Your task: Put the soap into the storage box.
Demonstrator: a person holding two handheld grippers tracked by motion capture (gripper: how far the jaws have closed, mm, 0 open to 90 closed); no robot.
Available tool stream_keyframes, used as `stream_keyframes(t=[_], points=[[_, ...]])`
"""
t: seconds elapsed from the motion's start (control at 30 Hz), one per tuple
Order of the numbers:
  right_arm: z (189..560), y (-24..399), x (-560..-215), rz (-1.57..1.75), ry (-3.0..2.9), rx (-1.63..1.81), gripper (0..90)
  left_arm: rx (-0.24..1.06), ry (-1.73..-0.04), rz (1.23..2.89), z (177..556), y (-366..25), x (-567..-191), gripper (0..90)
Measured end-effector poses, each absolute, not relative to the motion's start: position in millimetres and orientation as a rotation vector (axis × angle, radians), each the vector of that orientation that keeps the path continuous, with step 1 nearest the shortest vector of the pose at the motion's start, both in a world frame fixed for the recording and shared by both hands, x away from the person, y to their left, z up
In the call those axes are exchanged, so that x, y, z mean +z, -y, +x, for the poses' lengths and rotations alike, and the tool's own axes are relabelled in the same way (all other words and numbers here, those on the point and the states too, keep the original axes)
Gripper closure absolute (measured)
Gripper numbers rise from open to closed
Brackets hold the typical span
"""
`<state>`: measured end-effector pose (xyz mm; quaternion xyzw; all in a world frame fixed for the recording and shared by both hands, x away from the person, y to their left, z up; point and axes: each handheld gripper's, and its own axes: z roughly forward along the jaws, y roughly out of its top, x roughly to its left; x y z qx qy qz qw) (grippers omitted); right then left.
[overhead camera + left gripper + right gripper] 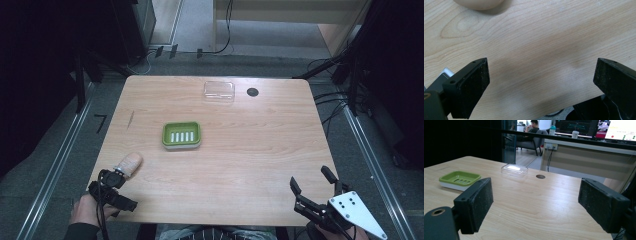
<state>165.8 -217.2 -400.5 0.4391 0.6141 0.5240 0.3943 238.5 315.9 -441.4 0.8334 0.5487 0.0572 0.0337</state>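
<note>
The left tongs are hovering released at the table's seven o'clock corner, nothing between the jaws. The tan soap bar is lying just beside them, toward one o'clock of them. The right tongs are also gaping empty at five o'clock. The green soap dish is sitting near the centre, with a clear lid at twelve o'clock.

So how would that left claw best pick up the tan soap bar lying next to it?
Grip the soap bar across its narrow width, at mid-length, coming down from above. It lies flat on the table and looks rounded, so its long sides probably give the open left gripper the surest hold.
</note>
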Motion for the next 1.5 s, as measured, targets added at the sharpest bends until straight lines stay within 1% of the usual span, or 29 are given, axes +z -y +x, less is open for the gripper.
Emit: stream_keyframes(t=[0.47,0.87,1.07,1.2,1.5], points=[[167,217,-401,1.106,-1.562,1.325,13.3,0.179,-1.672,2.547,240,-316,-439,1.0],[170,217,-401,1.111,-1.567,1.331,13.3,0.22,-1.665,2.519,244,-318,-433,0.1],[169,214,-400,1.097,-1.577,1.326,13.3,0.217,-1.651,2.524,252,-320,-431,0.0],[169,214,-400,1.097,-1.573,1.326,13.3,0.243,-1.623,2.532,262,-321,-426,0.0],[170,214,-401,1.099,-1.574,1.327,13.2,0.256,-1.595,2.528,277,-320,-421,0.0]])
